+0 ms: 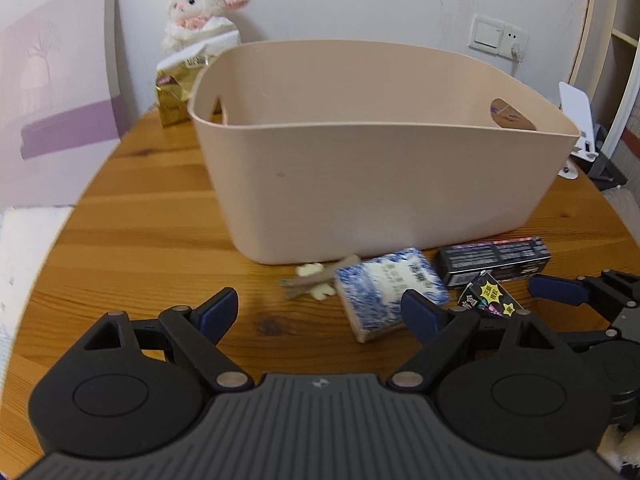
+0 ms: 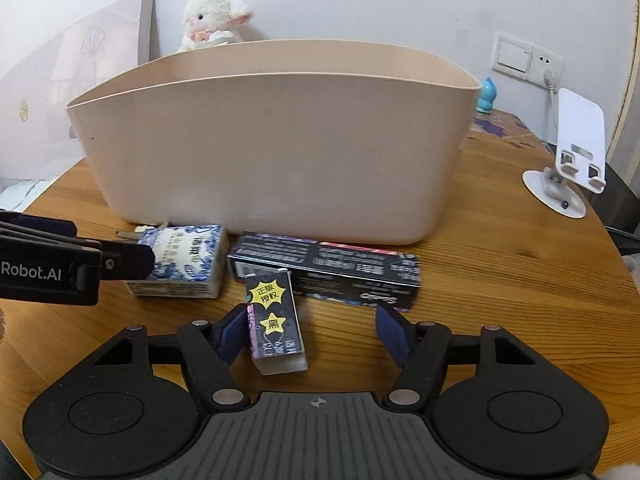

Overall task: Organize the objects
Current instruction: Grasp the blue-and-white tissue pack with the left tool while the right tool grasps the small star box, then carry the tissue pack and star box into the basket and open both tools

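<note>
Right wrist view: we see the beige bin (image 2: 276, 148) filling the table's (image 2: 500, 272) middle, open-topped for loading. Just before it lie the long black box (image 2: 352, 276), tissue pack (image 2: 188, 260) and small card box (image 2: 276, 320), which our right gripper (image 2: 310, 334) straddles, jaws apart. Our left gripper (image 1: 320, 312) gapes too.

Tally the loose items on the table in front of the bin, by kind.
Boxes: 2, a long black box and a small black box with star stickers
Tissue packs: 1, a blue-and-white tissue pack
Small toy figures: 1, a brown-and-cream figure
Total: 4, all outside the beige bin
</note>
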Motion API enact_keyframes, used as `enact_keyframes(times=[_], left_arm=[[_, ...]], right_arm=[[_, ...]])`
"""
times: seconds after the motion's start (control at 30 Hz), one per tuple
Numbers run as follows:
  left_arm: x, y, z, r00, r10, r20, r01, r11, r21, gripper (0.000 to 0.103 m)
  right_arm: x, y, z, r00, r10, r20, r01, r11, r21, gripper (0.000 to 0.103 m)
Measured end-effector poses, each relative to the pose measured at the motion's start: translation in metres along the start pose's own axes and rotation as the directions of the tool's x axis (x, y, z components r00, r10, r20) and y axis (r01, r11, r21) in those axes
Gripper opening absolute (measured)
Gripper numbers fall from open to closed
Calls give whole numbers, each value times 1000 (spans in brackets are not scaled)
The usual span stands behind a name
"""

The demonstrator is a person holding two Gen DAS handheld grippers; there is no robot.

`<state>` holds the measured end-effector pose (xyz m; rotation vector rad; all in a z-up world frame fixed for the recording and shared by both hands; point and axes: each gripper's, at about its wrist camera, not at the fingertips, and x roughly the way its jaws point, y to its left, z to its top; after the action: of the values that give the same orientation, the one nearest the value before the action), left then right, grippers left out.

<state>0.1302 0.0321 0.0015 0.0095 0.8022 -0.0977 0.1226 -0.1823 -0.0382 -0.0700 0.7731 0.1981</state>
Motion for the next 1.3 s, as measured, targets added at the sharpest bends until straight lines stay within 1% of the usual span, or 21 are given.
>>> enact_keyframes(times=[0.1,0.17,0.37,0.47,0.53,0.6,0.63,0.7,0.77,0.8,0.83,0.87,0.9,1.0,1.1,1.3], left_arm=[[2,-8,1,1000,-24,-5,24,1000,-6,89],[3,-16,3,1000,-26,-2,26,1000,3,89],[15,-36,7,1000,-7,-12,7,999,32,89],[23,-41,7,999,-5,-33,7,999,35,89],[31,-43,6,999,9,-53,-7,999,33,89],[38,-42,5,997,22,-75,-21,1000,18,89],[41,-40,5,996,24,-85,-24,1000,6,89],[41,-39,4,997,30,-71,-31,1000,-2,89],[40,-36,4,998,14,-65,-15,1000,-14,86],[39,-35,4,998,5,-62,-6,1000,-18,82],[37,-33,4,998,2,-57,-3,1000,-21,80],[36,-32,4,999,5,-54,-6,1000,-24,74],[35,-30,4,999,5,-53,-6,1000,-28,74],[32,-24,3,998,-25,-50,22,999,-43,71],[27,-21,-1,998,-39,-50,37,999,-40,69],[14,-11,-11,996,-77,-45,74,996,-58,68]], right_arm=[[0,-3,-3,1000,-5,5,5,1000,-1,69],[-1,-6,-3,1000,-3,9,3,1000,0,69],[0,-10,-4,1000,0,15,0,1000,-13,69],[1,-13,-5,1000,5,20,-5,1000,-15,68],[1,-14,-5,1000,5,21,-5,1000,-16,68],[1,-14,-5,1000,8,22,-8,1000,-16,64],[1,-14,-6,1000,10,22,-10,1000,-14,60],[0,-15,-6,1000,11,22,-11,1000,-12,56],[-1,-14,-5,1000,13,23,-13,1000,-16,46],[-2,-13,-5,1000,16,23,-16,1000,-19,42],[-3,-12,-5,1000,18,23,-18,1000,-24,35],[-3,-11,-5,999,24,22,-23,999,-29,26],[-4,-9,-5,999,28,22,-27,999,-35,22],[-6,-5,-5,999,33,18,-32,998,-55,21],[-8,-2,-6,999,45,14,-44,997,-60,21],[-18,-3,-6,997,76,9,-75,996,-47,22]])
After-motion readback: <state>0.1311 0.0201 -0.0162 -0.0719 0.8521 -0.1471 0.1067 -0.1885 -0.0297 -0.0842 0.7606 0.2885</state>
